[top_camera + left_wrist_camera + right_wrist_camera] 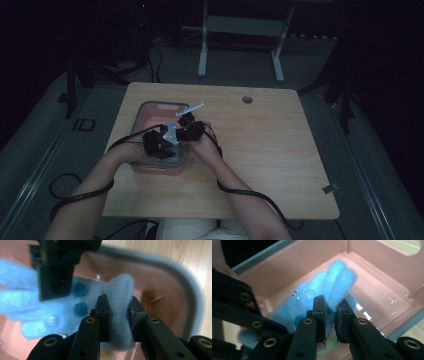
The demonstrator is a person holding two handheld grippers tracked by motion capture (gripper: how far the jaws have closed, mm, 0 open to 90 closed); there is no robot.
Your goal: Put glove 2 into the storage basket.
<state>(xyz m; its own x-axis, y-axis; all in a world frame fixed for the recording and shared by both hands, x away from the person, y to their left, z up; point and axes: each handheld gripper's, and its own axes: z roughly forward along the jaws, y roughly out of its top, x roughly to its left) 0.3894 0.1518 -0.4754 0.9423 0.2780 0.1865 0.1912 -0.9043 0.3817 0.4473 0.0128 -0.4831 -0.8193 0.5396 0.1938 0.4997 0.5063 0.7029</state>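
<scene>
From the high view I have the wooden table (pixel 260 150) with the pink tub (pixel 150 112) sitting at its left half, and both my grippers bunched together right over the tub's near end. The tub is grey-rimmed and, as far as I can see, holds nothing but the toy I am carrying.

That toy is a blue plush rabbit (pixel 322 290). It hangs inside the tub's walls, just above the glossy pink floor; whether any part already rests on the floor I cannot tell.

My right gripper (pixel 331 315) is clamped on the plush near the base of the long ears. My left gripper (pixel 119 315) pinches a paler, fluffy fold of the same toy, its jaws pressed tight into the pile.

So I judge the carrying part as nearly done: the rabbit is over and within the tub. What is left is to settle it on the bottom, let go with both grippers and lift them clear.
</scene>
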